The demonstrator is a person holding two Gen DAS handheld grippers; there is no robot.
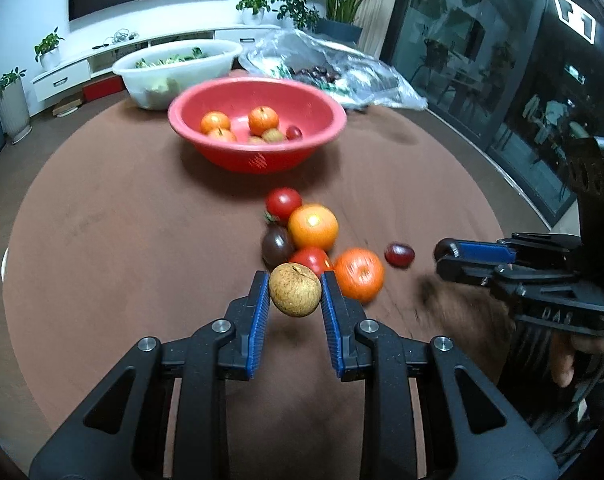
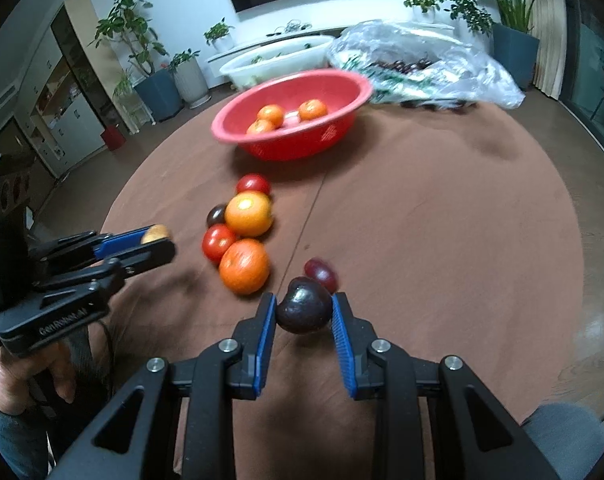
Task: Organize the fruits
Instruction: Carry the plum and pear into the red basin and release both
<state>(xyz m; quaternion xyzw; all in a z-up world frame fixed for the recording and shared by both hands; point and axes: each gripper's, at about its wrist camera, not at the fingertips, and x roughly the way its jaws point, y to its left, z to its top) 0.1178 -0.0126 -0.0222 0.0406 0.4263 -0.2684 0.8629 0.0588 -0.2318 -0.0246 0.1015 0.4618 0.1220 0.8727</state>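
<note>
While its blue-padded jaws clamp a round tan fruit (image 1: pixel 295 289) between them, the left gripper (image 1: pixel 295 294) hangs above the brown round table (image 1: pixel 122 216); the right gripper (image 2: pixel 304 312) likewise pinches a dark purple fruit (image 2: pixel 304 312) between its pads. Just beyond the tan fruit lies a loose cluster on the tabletop: two red tomatoes (image 1: pixel 283 202) (image 1: pixel 311 259), two oranges (image 1: pixel 313 227) (image 1: pixel 359 274) and a dark brown tomato (image 1: pixel 277 245), most of them touching. A small red grape (image 1: pixel 399 255) sits apart, to the right of the cluster (in the right wrist view it lies just behind the held purple fruit). Farther back stands a red basin (image 1: pixel 258 160) holding oranges and smaller fruits, with a white basin (image 1: pixel 174 65) of greens and a clear plastic bag (image 1: pixel 341 68) behind it.
</note>
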